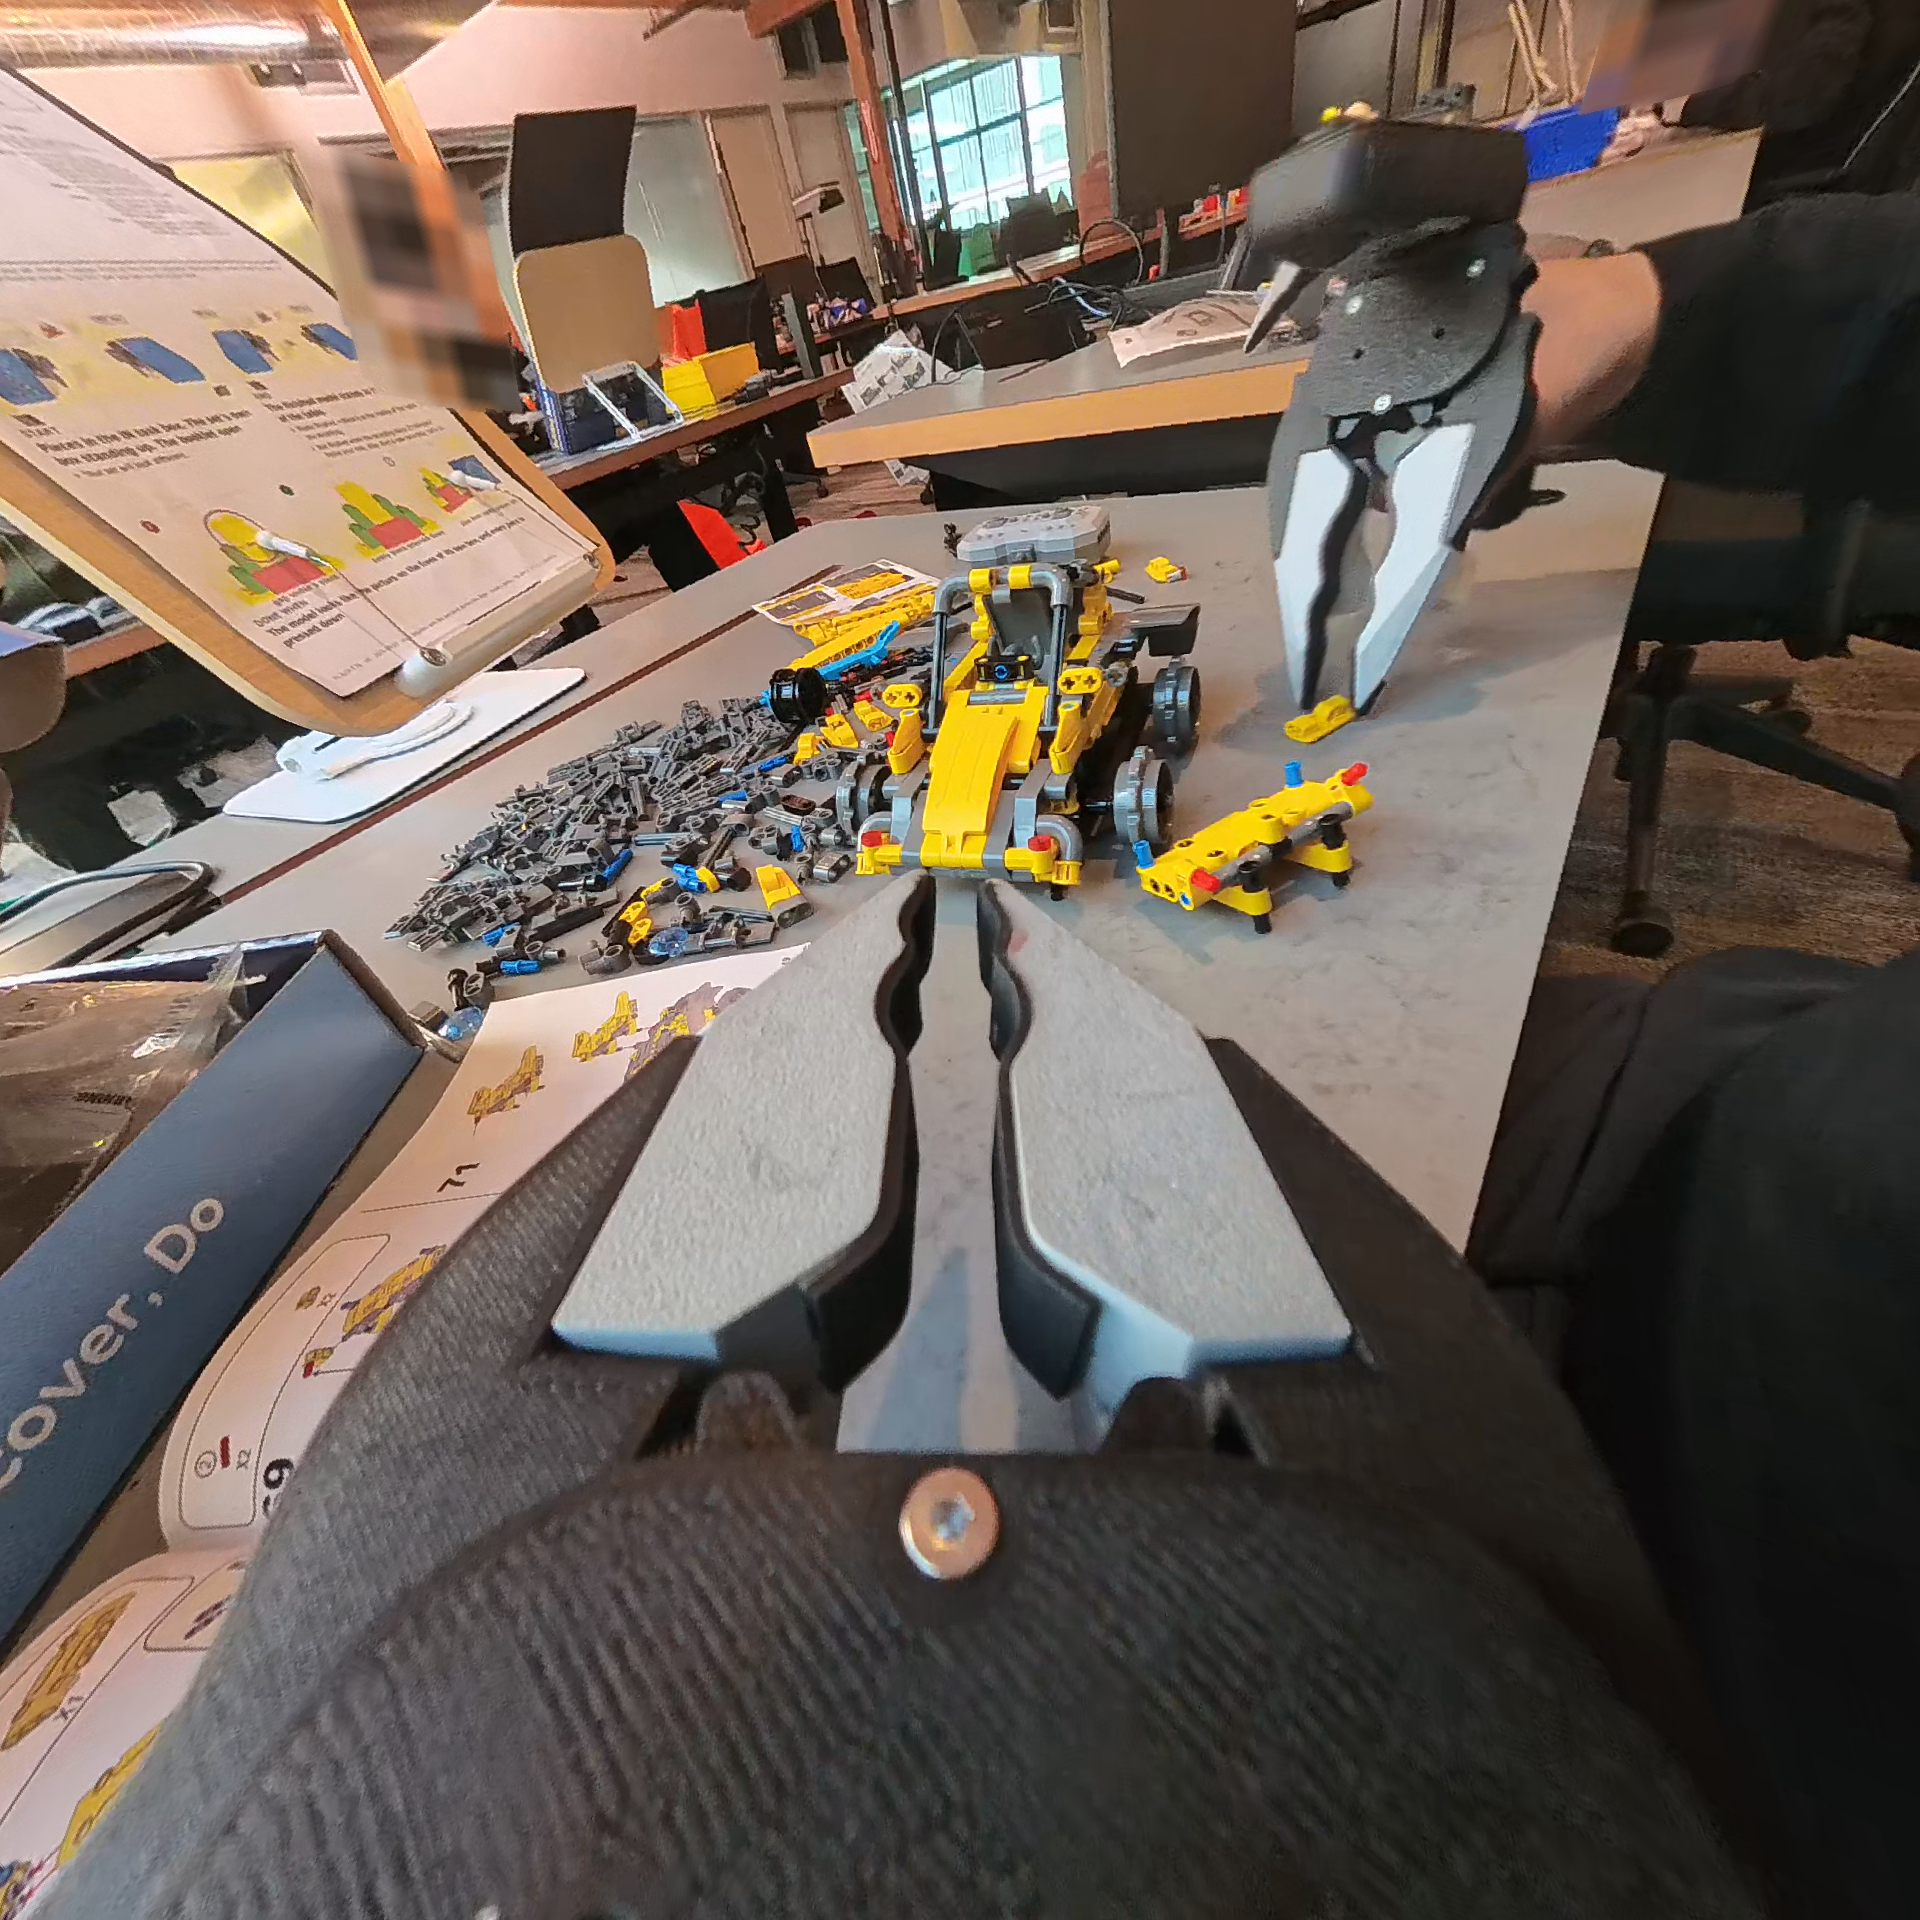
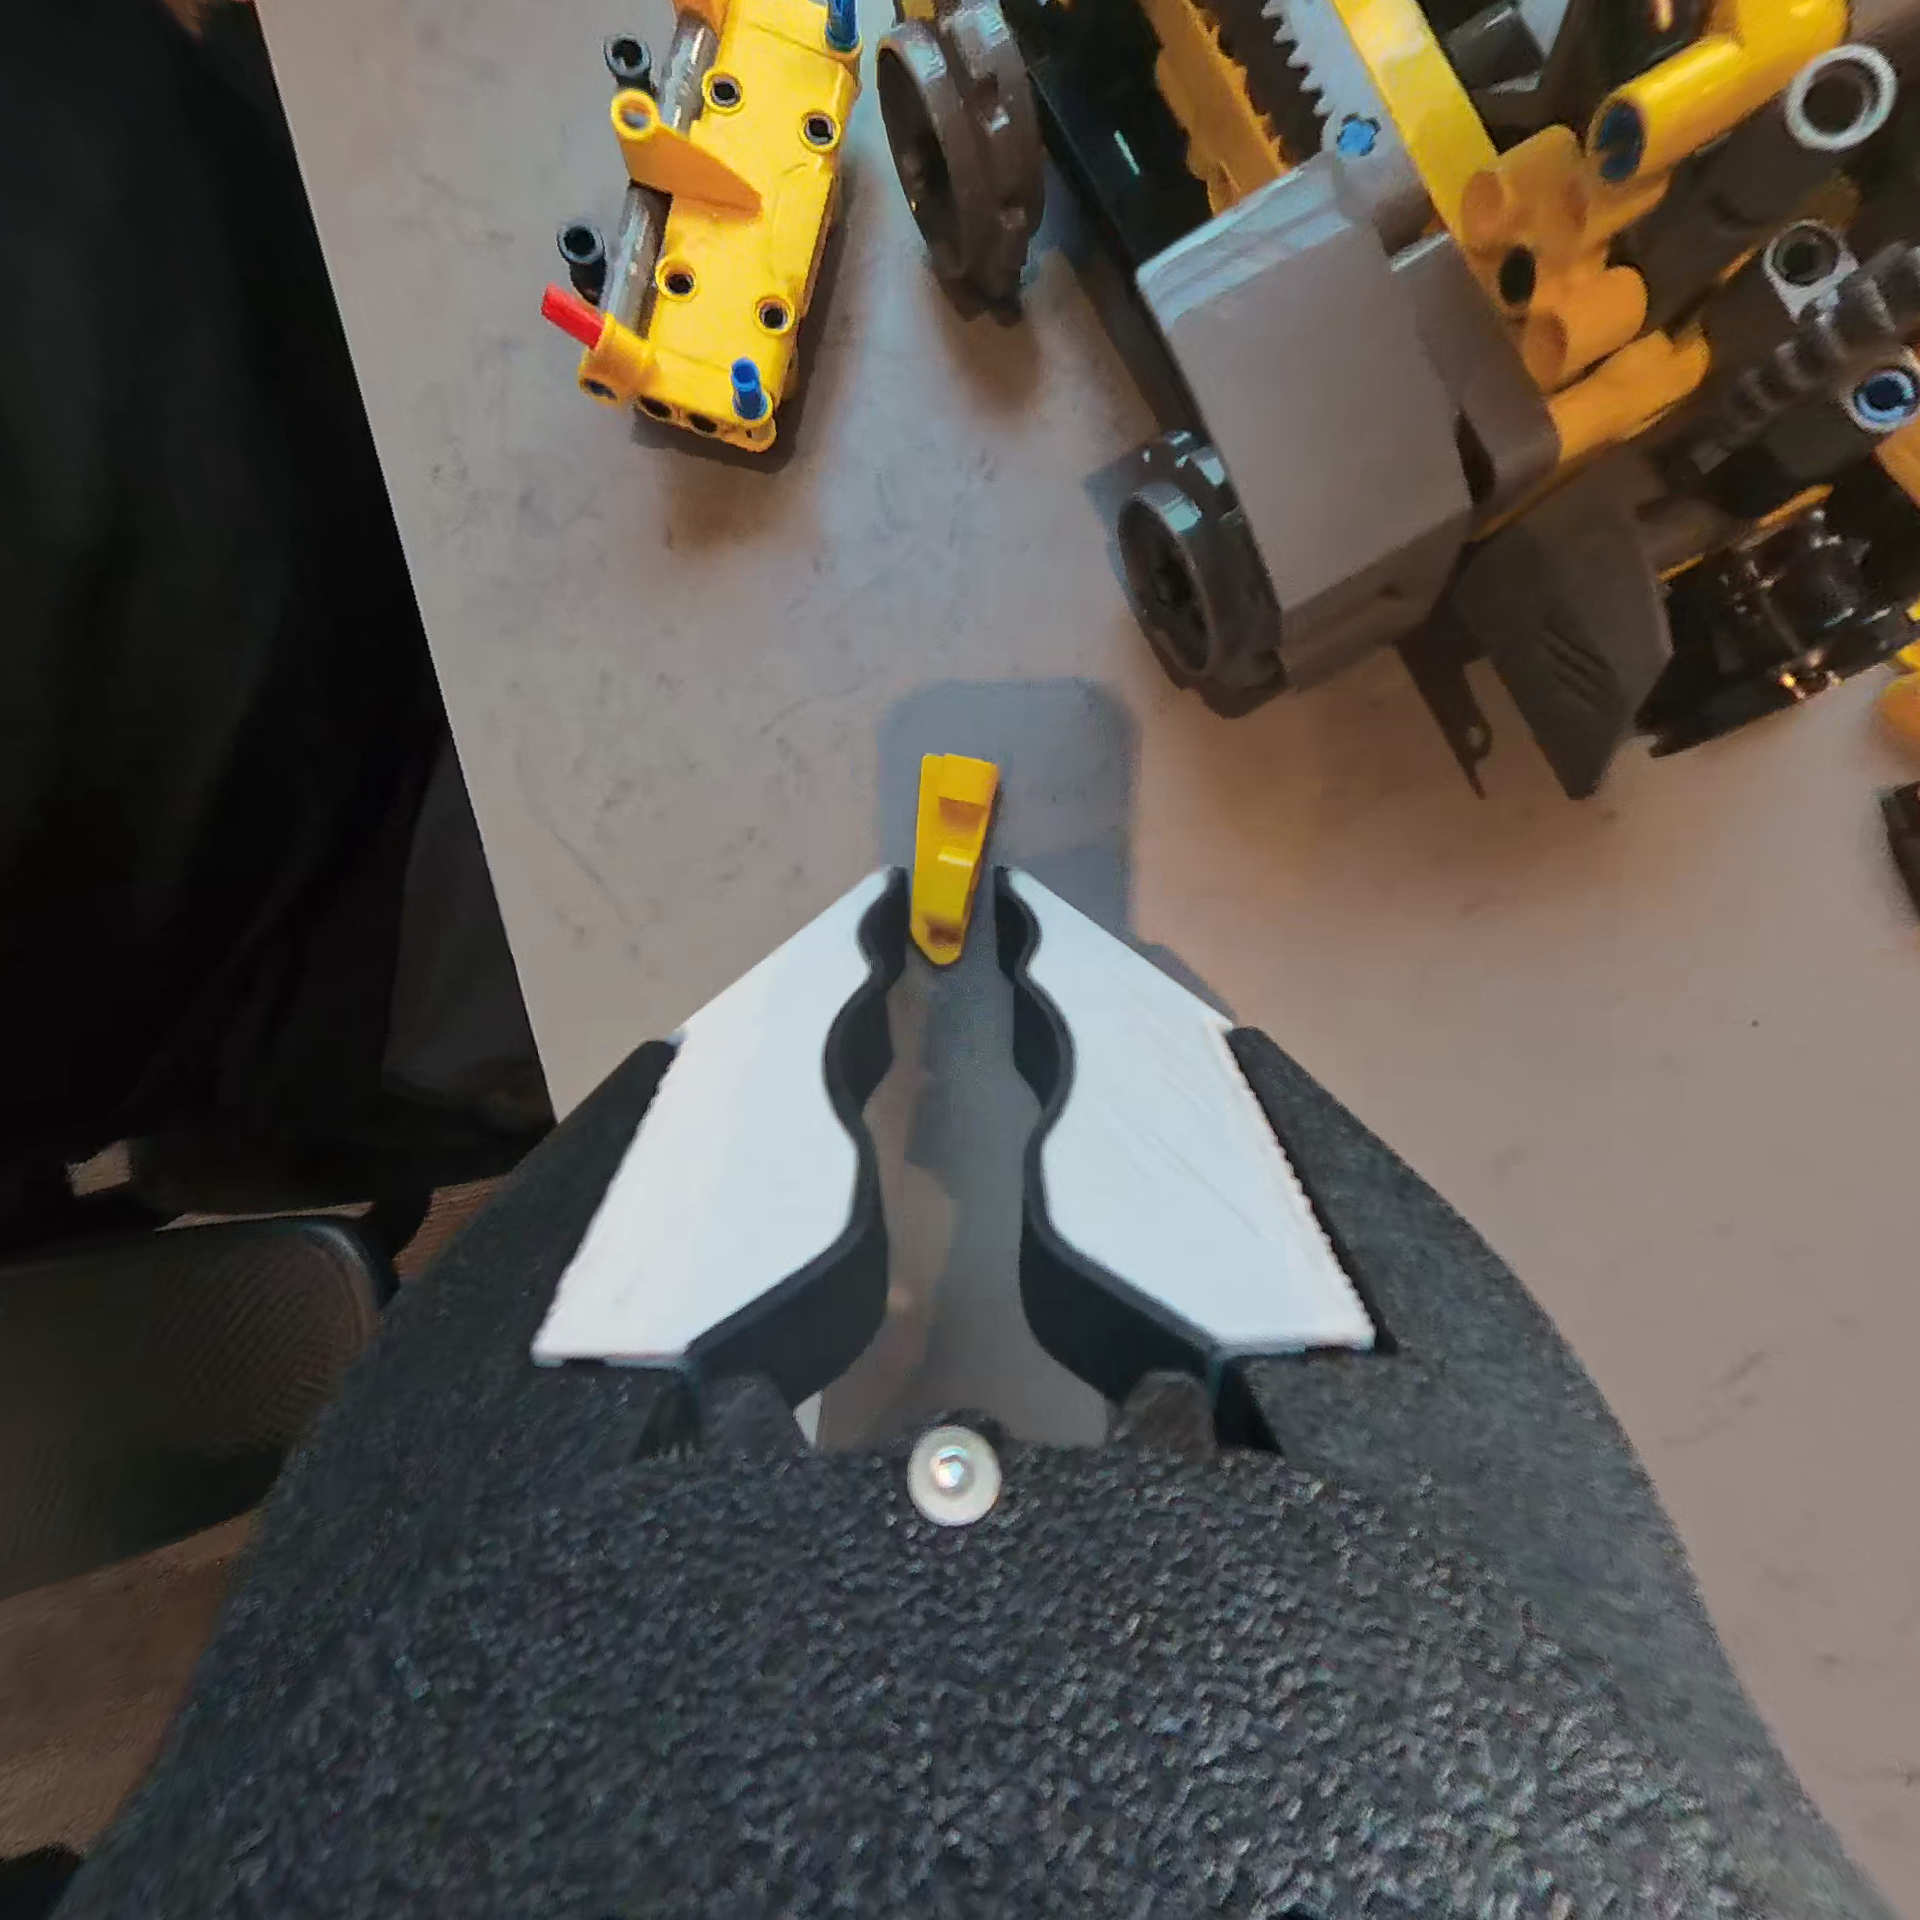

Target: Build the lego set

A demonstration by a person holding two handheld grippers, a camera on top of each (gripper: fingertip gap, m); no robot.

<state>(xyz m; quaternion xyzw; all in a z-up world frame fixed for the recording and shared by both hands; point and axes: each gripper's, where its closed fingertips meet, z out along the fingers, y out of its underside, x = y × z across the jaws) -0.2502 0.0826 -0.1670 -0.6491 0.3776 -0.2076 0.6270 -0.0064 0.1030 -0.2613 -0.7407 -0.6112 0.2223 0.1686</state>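
My right gripper [image 2: 948,883] is closed around the lower end of a small yellow brick piece [image 2: 951,821] just over the grey table [image 2: 1299,1039]. It also shows in the left wrist view [image 1: 1333,704], pointing down with the piece [image 1: 1320,719] at its tips. My left gripper [image 1: 954,896] is empty, its fingers a narrow gap apart. It points at the front of a yellow and grey brick vehicle [image 1: 997,738], which also shows in the right wrist view [image 2: 1455,364]. A small yellow sub-assembly [image 1: 1257,842] with red and blue pins lies right of the vehicle, seen again in the right wrist view [image 2: 707,229].
A pile of loose grey, black and blue pieces [image 1: 623,810] lies left of the vehicle. An open instruction booklet [image 1: 499,1122] and a dark blue box [image 1: 208,1195] are at the near left. A tilted document stand [image 1: 260,436] rises at the far left. The table edge [image 1: 1538,831] runs along the right. One gripper's finger ends stand about 25 cm off the other's.
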